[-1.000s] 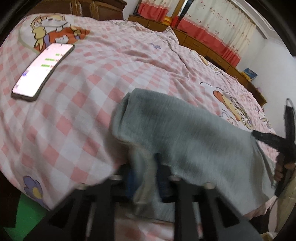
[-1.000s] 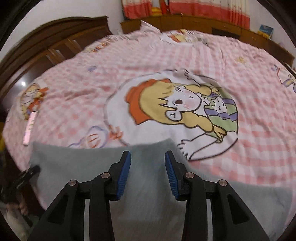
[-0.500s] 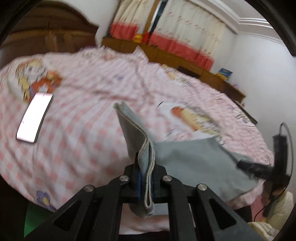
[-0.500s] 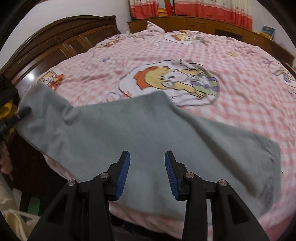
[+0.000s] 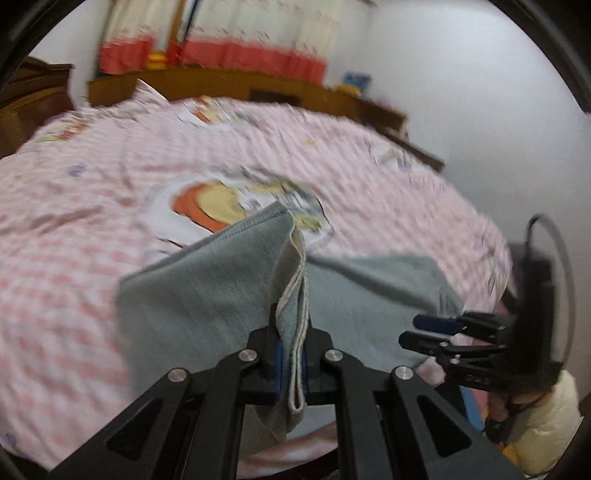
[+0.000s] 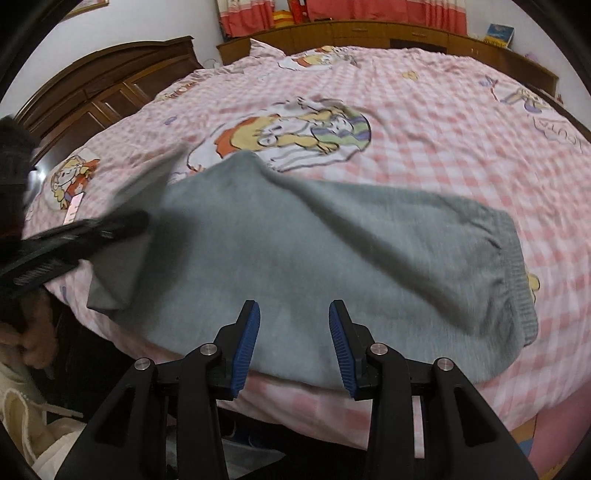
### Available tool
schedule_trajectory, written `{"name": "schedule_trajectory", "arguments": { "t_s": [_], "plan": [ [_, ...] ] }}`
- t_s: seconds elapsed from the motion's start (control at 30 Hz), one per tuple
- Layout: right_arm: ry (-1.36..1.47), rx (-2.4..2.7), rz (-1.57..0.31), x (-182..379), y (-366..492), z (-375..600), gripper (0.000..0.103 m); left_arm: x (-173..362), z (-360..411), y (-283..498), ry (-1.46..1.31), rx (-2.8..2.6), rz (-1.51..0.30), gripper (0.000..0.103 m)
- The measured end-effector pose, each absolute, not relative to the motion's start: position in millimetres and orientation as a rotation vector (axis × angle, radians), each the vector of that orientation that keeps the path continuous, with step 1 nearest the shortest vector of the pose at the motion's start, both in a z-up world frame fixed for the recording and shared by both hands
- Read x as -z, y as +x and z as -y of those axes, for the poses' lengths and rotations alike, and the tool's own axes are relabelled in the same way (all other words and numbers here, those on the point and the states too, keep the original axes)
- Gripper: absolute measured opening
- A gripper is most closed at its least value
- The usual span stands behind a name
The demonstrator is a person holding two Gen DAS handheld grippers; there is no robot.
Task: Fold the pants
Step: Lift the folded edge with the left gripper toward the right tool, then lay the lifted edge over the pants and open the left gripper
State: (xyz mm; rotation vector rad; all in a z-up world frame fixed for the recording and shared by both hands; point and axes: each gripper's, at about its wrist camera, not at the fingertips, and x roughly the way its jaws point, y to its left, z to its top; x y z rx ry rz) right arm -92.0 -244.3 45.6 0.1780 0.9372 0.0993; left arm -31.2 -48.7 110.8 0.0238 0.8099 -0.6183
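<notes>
Grey pants (image 6: 332, 236) lie across the near side of the pink checked bed (image 6: 443, 129), their ribbed waistband (image 6: 517, 280) at the right. My left gripper (image 5: 291, 332) is shut on a doubled hem of the pants (image 5: 207, 295) and holds that end raised above the rest of the cloth. In the right wrist view it shows as a blurred black shape (image 6: 110, 225) at the left, with a grey flap hanging from it. My right gripper (image 6: 294, 310) hovers open over the pants near the bed's front edge, nothing between its blue pads (image 6: 247, 332). The left wrist view shows it (image 5: 410, 329) at the right.
A phone (image 6: 72, 208) lies on the bed at the far left. A dark wooden headboard (image 6: 92, 96) stands behind it, and a low wooden cabinet (image 6: 369, 33) runs along the far wall under red curtains. A person's hand (image 6: 33, 343) and cream sleeve are at the lower left.
My left gripper has risen and swung right, carrying the pants' end over the spread cloth; the phone has left its view. My right gripper has drawn back to the bed's front edge.
</notes>
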Motion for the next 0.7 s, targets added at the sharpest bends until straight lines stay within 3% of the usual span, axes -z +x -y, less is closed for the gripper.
{"name": "schedule_trajectory", "arguments": {
  "t_s": [0.37,0.43,0.5,0.7],
  "plan": [
    [0.225,-0.099,-1.008,-11,-82,255,0.04,-36,111,-3,0.08,0.654,-0.978,0.008],
    [0.227,-0.099,-1.009,-10,-81,255,0.04,-36,110,-4,0.063,0.671,-0.99,0.015],
    [0.235,-0.101,-1.007,-9,-81,257,0.04,-38,107,-5,0.032,0.699,-1.005,0.033],
    [0.258,-0.073,-0.992,-15,-78,260,0.04,-50,93,-13,0.029,0.683,-0.994,0.043]
  ]
}}
